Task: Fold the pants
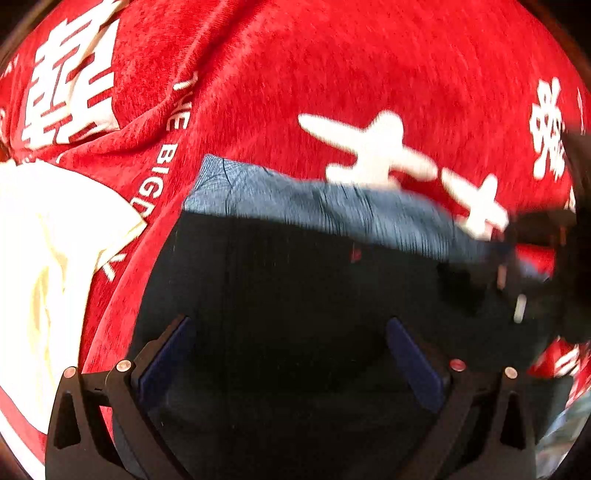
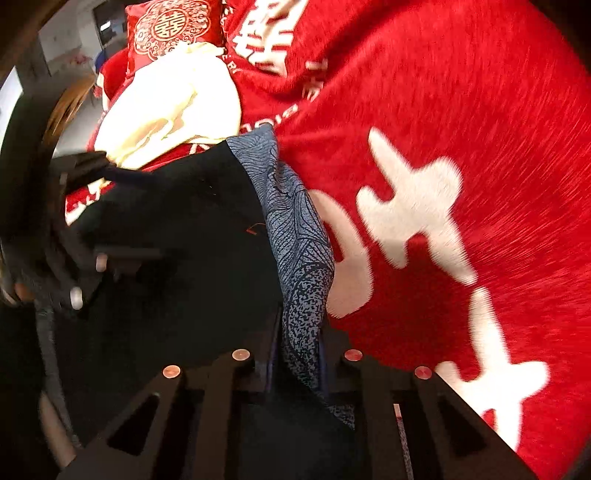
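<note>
The pants (image 1: 295, 295) are black with a blue-grey patterned band (image 1: 314, 206). They lie on a red blanket with white characters. In the left wrist view my left gripper (image 1: 291, 332) is open, its blue-padded fingers (image 1: 166, 358) spread wide just above the black cloth. In the right wrist view my right gripper (image 2: 299, 332) is shut on the patterned band (image 2: 303, 258) of the pants (image 2: 177, 229), lifting that edge. The left gripper shows blurred at the left of the right wrist view (image 2: 74, 258); the right gripper is a dark blur at the right edge of the left wrist view (image 1: 535, 258).
The red blanket (image 1: 369, 74) covers the bed and also fills the right wrist view (image 2: 461, 92). A cream garment (image 1: 48, 240) lies left of the pants, also seen in the right wrist view (image 2: 170, 110). A red cushion (image 2: 170, 29) sits beyond it.
</note>
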`<state>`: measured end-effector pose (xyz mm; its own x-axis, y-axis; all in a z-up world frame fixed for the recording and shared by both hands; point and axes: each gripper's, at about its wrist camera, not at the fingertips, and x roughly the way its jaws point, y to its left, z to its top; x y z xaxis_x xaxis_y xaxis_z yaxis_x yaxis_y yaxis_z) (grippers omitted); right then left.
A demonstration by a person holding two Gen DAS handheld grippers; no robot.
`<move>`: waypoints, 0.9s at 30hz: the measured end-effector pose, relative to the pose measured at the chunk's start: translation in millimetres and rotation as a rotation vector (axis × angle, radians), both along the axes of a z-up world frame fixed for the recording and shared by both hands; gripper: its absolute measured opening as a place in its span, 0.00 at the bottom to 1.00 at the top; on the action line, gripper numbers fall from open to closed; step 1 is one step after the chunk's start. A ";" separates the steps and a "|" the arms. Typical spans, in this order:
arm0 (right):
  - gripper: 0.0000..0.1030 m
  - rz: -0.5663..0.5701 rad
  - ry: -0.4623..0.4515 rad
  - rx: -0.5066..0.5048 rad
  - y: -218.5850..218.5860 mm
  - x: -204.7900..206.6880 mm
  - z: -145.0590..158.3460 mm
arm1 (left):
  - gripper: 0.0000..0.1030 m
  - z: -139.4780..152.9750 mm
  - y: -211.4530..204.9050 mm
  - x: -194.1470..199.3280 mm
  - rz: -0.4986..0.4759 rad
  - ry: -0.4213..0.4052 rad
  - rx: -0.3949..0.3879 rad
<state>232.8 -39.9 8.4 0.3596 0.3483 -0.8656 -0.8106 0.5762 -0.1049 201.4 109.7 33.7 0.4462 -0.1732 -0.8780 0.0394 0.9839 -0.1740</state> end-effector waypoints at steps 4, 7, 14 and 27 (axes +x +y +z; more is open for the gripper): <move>0.18 0.018 -0.089 -0.034 7.2 -23.8 1.6 | 1.00 14.8 3.5 41.5 0.039 0.040 -0.122; 0.18 0.020 -0.113 -0.040 8.9 -32.0 -2.9 | 1.00 8.3 4.9 69.7 0.127 0.124 -0.165; 0.18 0.018 -0.164 -0.049 8.6 -34.4 -6.9 | 0.94 -20.9 -0.8 107.3 0.331 0.285 -0.197; 0.07 -0.021 -0.179 0.025 1.0 -32.9 12.4 | 0.07 11.9 6.0 56.1 0.354 0.179 -0.187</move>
